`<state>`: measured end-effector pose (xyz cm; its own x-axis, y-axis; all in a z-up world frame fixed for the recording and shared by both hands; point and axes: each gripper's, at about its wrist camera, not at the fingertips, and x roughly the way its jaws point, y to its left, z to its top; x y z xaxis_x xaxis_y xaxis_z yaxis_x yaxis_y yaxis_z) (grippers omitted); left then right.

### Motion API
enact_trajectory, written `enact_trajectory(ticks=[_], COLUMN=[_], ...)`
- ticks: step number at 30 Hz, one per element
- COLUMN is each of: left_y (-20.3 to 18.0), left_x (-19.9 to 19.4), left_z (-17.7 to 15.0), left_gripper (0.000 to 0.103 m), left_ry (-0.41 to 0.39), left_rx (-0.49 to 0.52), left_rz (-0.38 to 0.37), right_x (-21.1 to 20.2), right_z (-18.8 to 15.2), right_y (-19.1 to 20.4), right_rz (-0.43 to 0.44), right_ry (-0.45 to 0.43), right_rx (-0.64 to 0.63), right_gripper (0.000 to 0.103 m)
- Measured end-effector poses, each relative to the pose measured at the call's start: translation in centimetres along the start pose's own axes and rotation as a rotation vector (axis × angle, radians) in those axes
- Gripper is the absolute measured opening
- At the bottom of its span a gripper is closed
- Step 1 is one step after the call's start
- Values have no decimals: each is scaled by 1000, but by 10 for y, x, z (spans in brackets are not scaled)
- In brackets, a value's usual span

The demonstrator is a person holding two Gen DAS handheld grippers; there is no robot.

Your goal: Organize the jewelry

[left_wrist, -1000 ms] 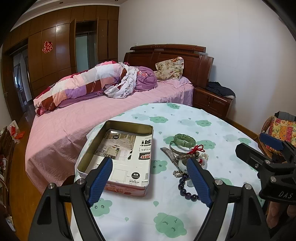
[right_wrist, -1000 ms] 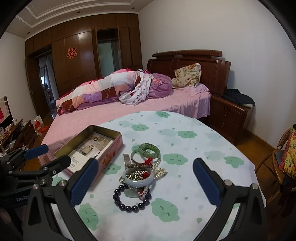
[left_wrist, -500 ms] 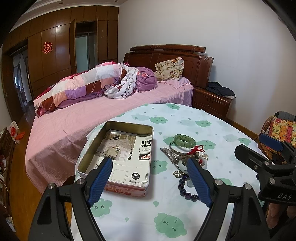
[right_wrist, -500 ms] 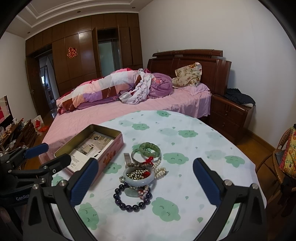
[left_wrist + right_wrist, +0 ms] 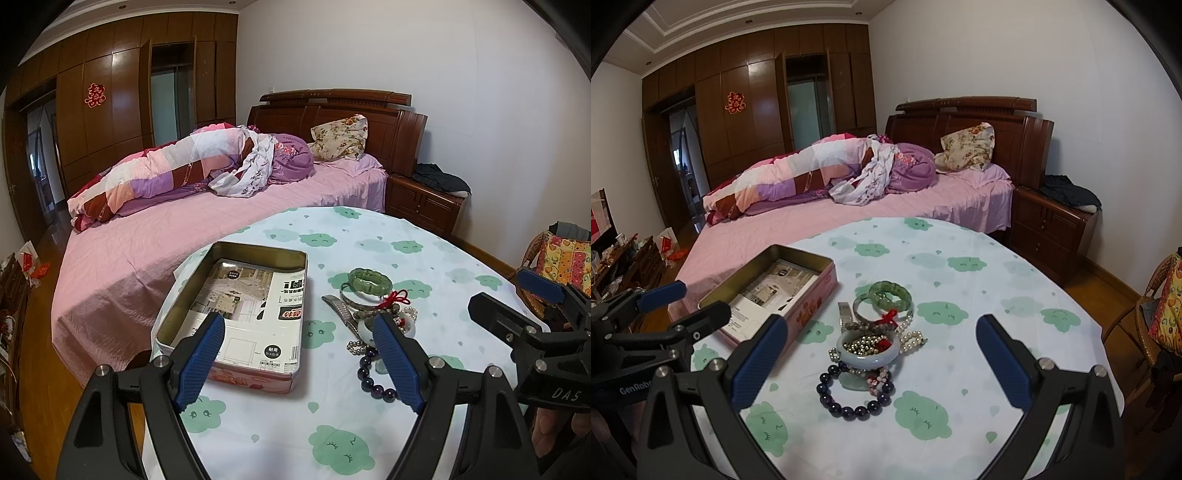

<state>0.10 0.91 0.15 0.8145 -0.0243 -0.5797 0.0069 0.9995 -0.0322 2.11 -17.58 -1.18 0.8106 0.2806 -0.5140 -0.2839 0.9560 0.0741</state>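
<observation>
both grippers (image 5: pixel 299 362) (image 5: pixel 881 363) unmoved, agape

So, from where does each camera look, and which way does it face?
Left wrist: on the left tongs, above the table's near edge, facing the tin box and bed; right tongs at right.
Right wrist: on the right tongs, facing the jewelry pile; left tongs at left.
Shared: box, jewelry, bed.

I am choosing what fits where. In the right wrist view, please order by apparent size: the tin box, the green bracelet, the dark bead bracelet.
1. tin box
2. dark bead bracelet, though nearer the camera
3. green bracelet
</observation>
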Motion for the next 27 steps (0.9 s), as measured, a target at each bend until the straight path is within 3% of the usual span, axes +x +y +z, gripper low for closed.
enact_trajectory(ticks=[27], left_y=[12], left_x=[3], left_z=[1], left_gripper=[82], left_ry=[2], left_rx=[-4], left_rz=[17], right_x=[14], right_z=[-4], right_y=[4], right_rz=[14], right_ry=[41], right_rx=[-14], right_gripper=[103])
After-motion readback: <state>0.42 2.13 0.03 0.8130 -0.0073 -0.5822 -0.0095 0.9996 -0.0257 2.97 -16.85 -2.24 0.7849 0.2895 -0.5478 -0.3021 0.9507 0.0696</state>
